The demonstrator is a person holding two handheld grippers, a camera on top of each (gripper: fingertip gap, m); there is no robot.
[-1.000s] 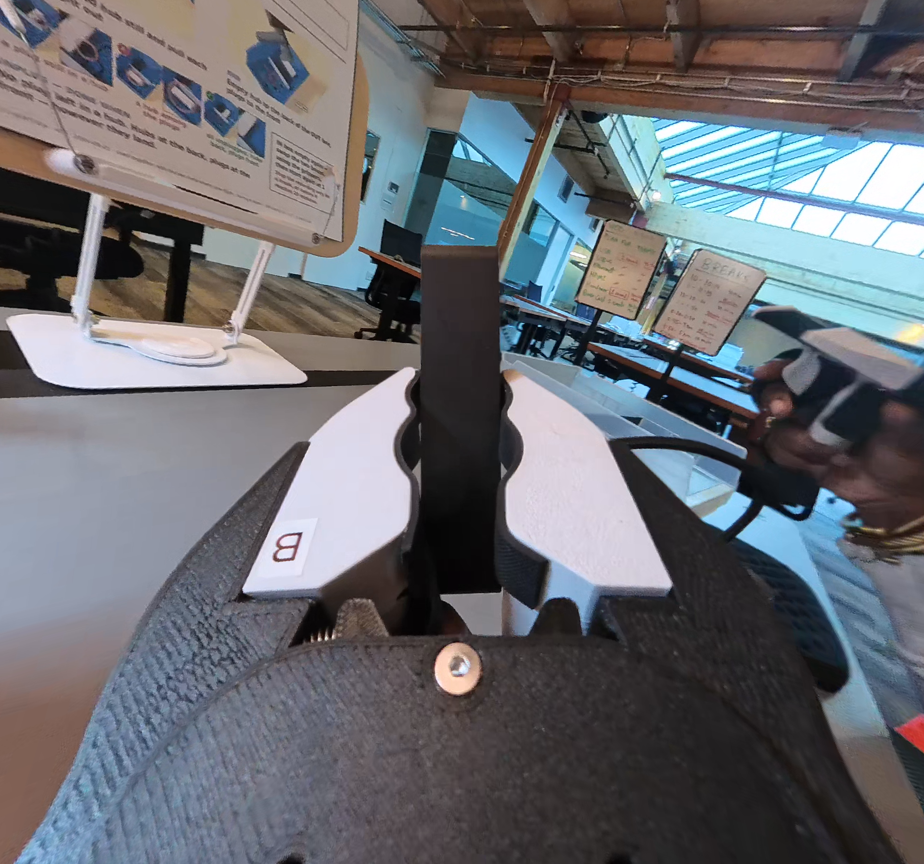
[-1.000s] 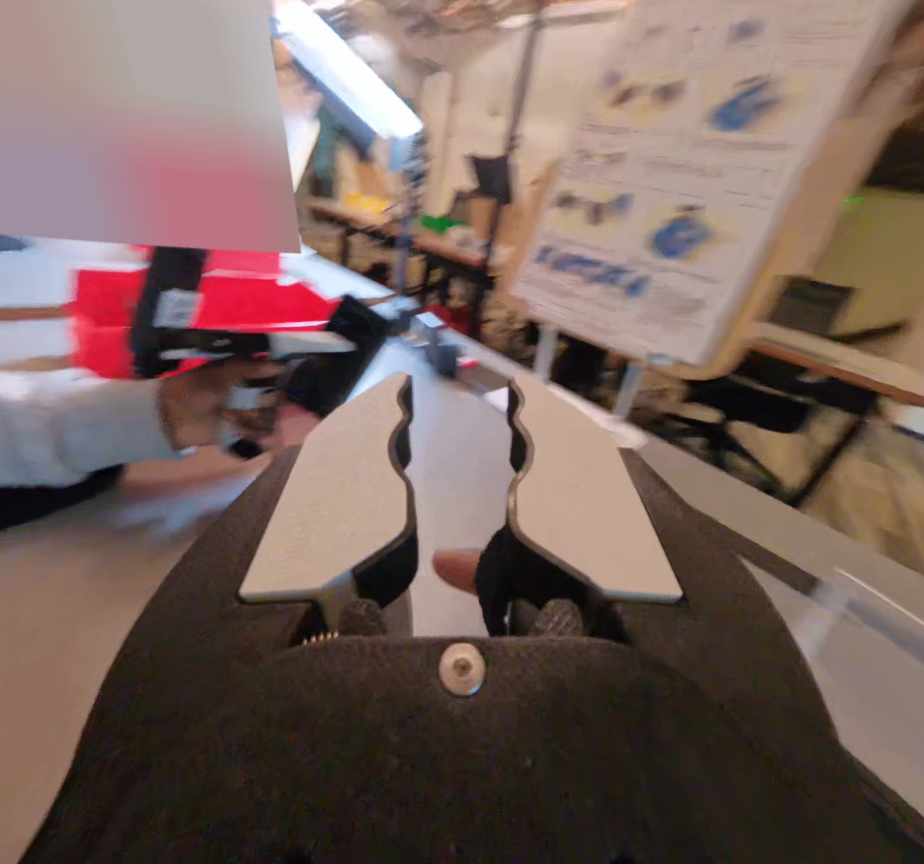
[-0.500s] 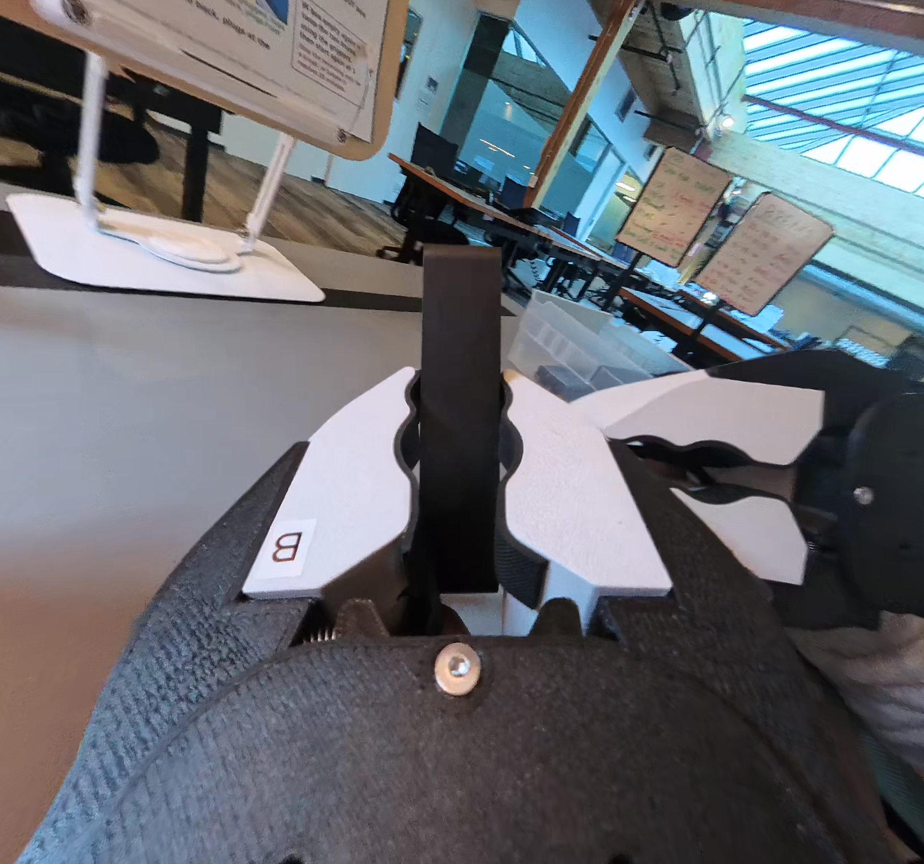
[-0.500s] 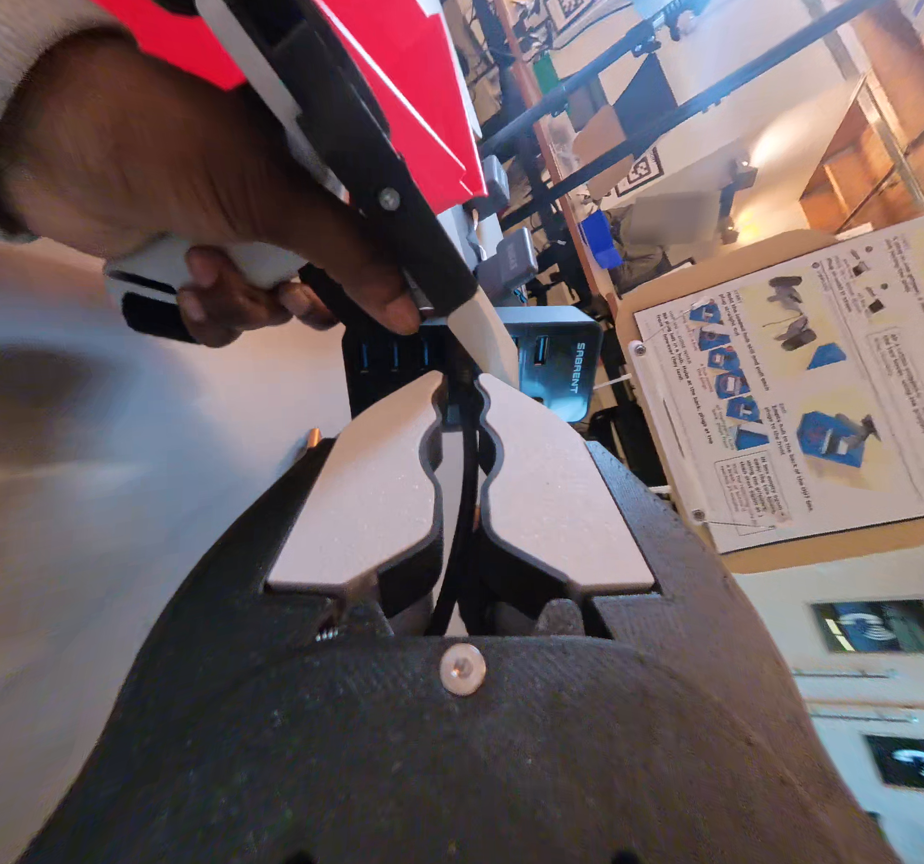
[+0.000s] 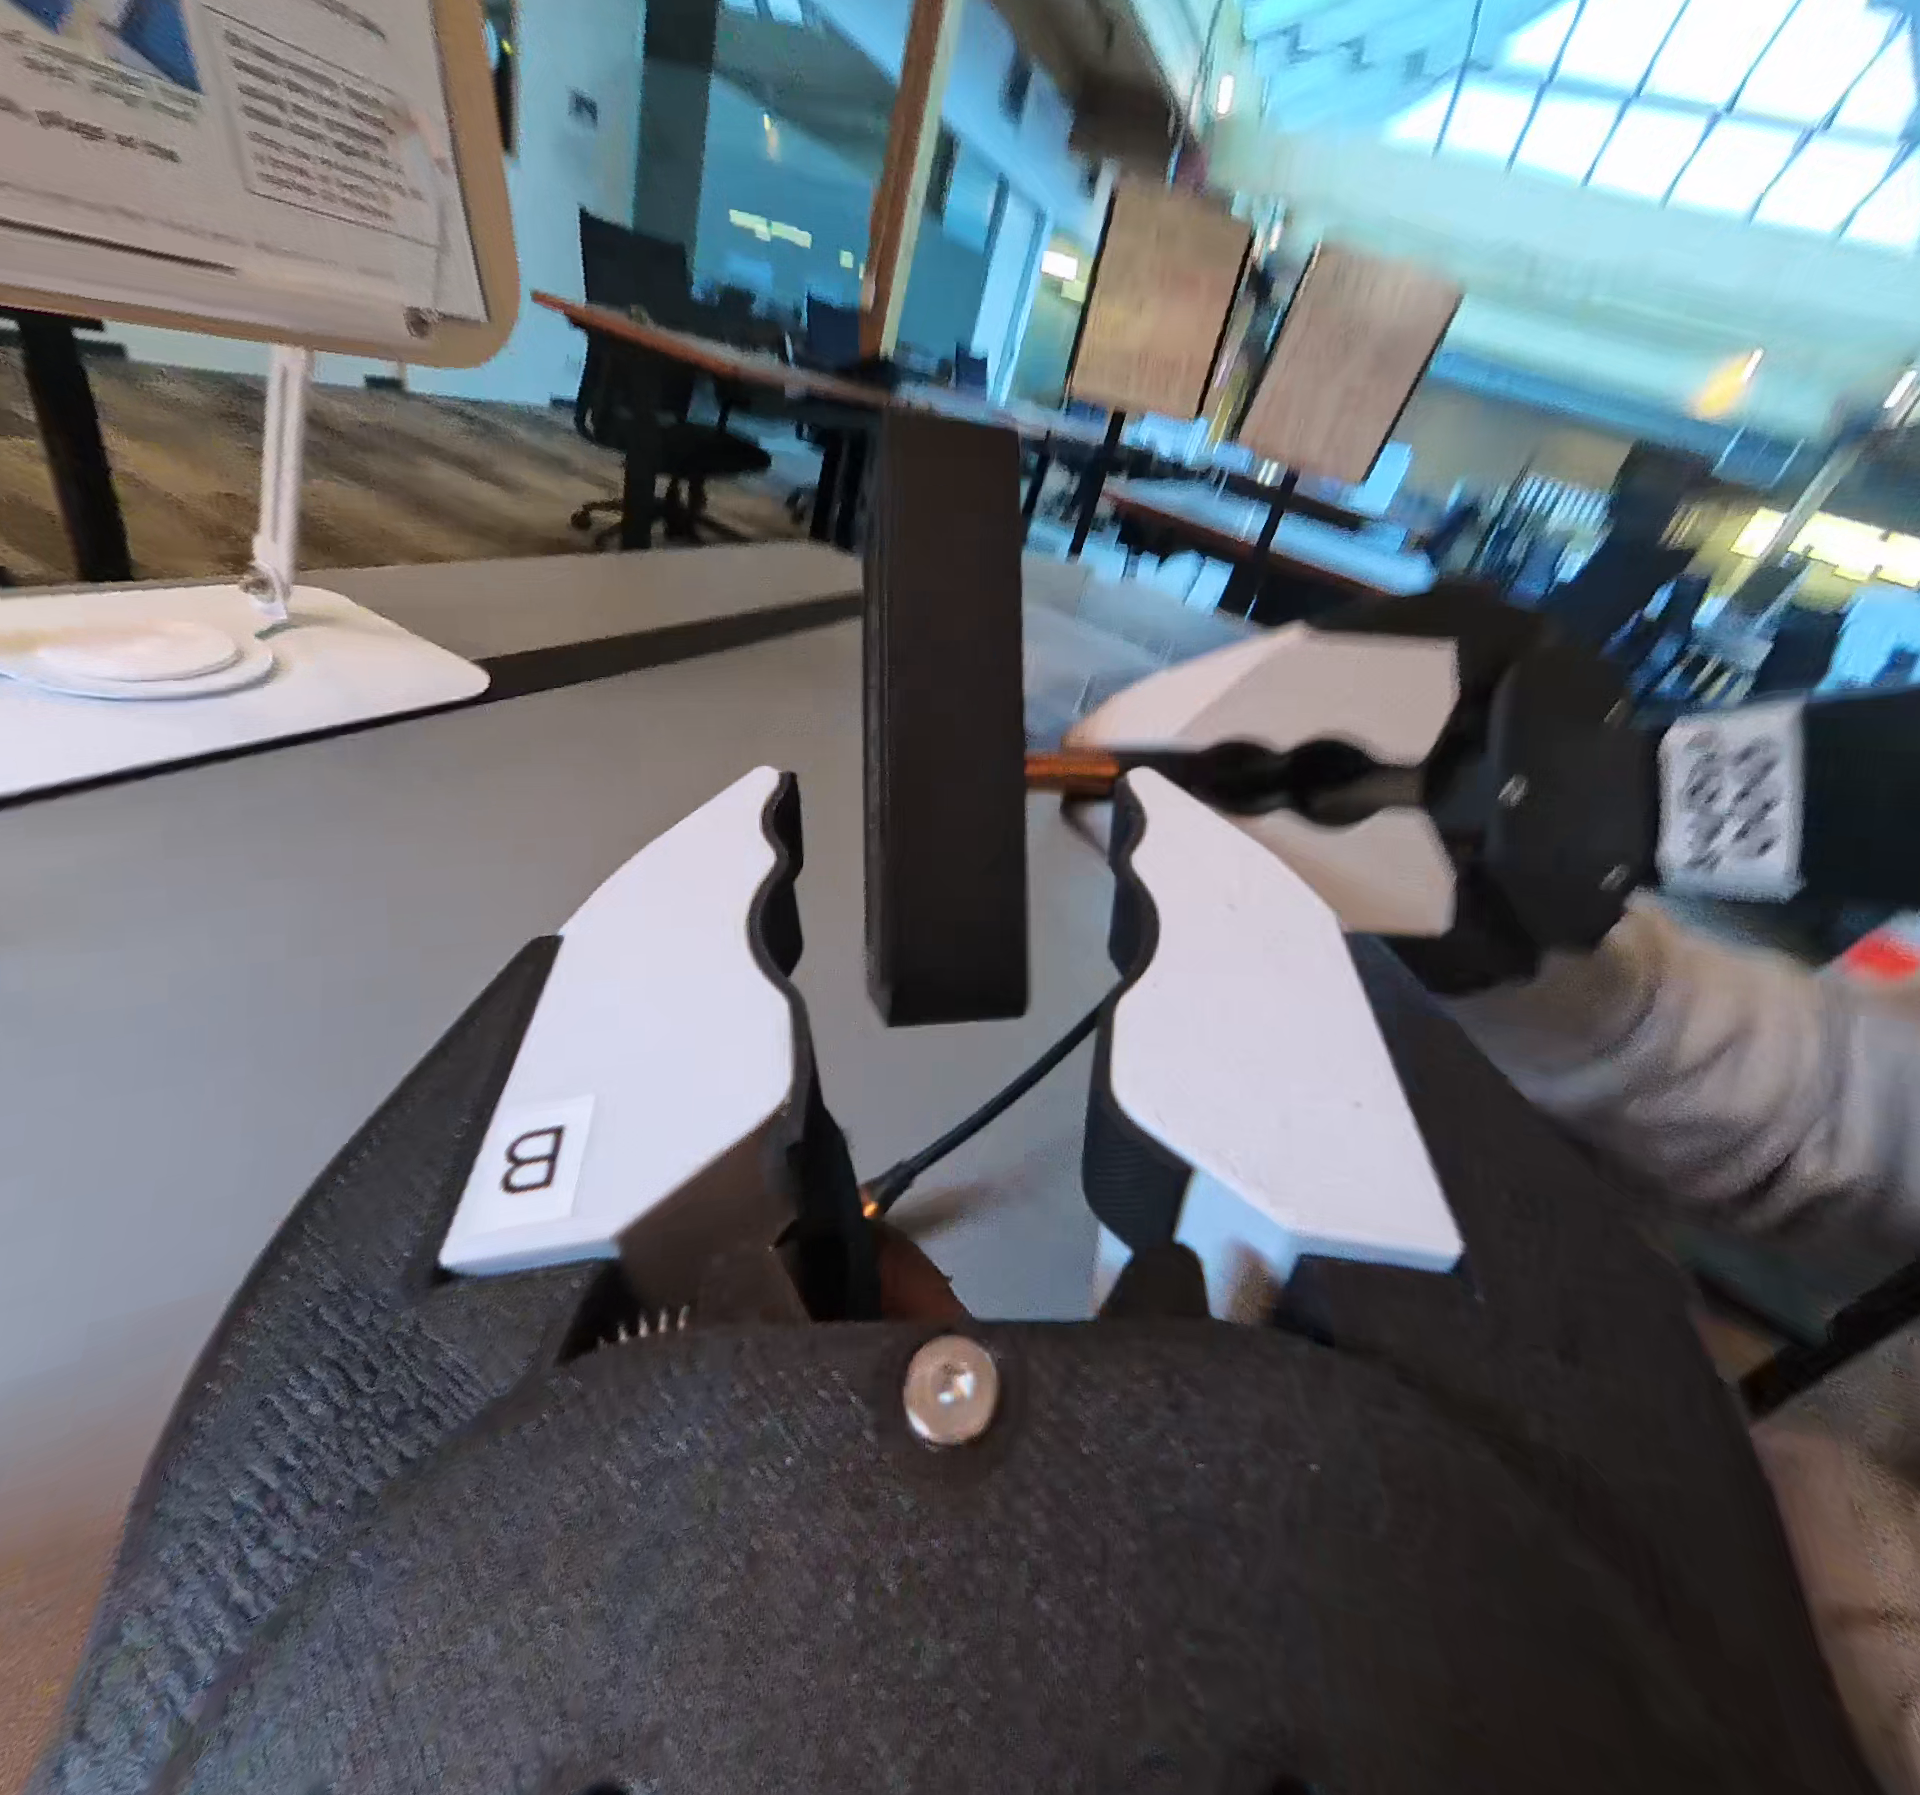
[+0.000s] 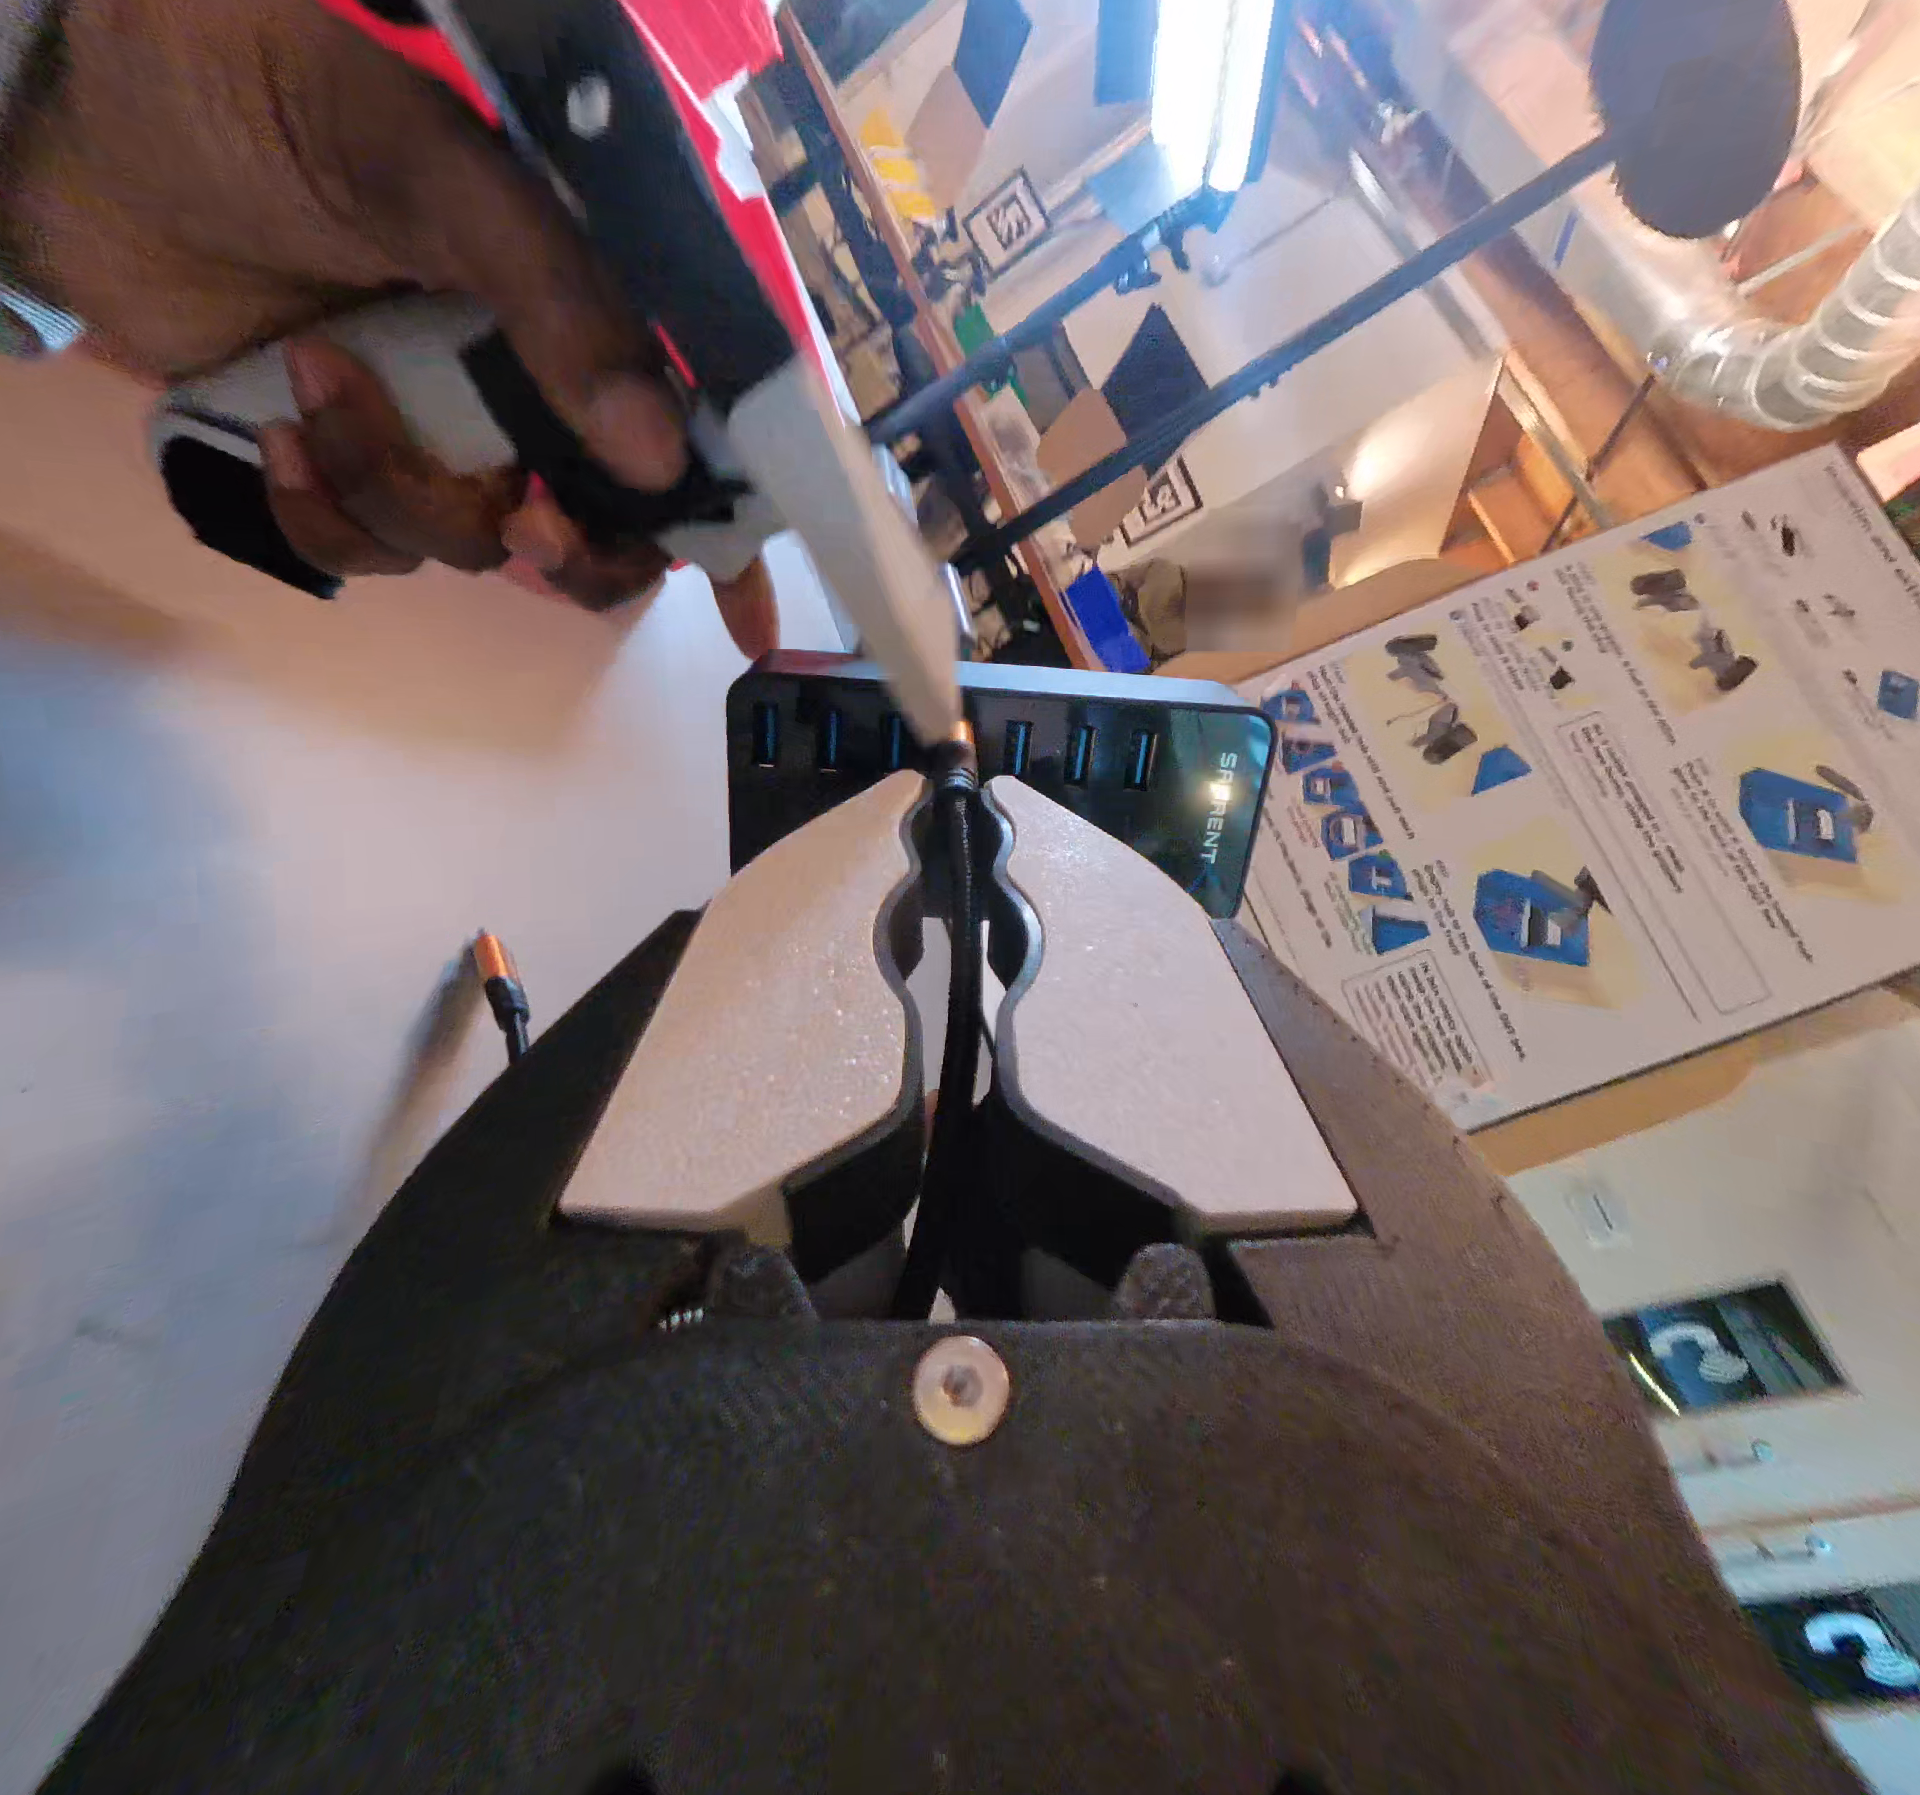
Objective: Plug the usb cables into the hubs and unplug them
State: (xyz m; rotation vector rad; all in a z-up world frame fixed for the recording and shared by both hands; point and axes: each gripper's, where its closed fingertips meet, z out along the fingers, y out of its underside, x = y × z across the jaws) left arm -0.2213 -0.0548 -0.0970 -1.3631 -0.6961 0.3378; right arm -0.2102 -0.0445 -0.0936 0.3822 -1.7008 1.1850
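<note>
The glossy black rectangular USB hub point(image 6: 997, 769) is half hidden behind clenched right gripper point(image 6: 954, 795) jaws pinching a braided black cable point(image 6: 961, 914); left gripper point(image 5: 951, 805) jaws released around the hub, on the smooth grey table point(image 5: 312, 914).

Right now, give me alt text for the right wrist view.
The right gripper, its fingers shut on a black braided usb cable, meets a black hub with a row of blue ports on a pale table. A hand holds the left gripper above.
</note>
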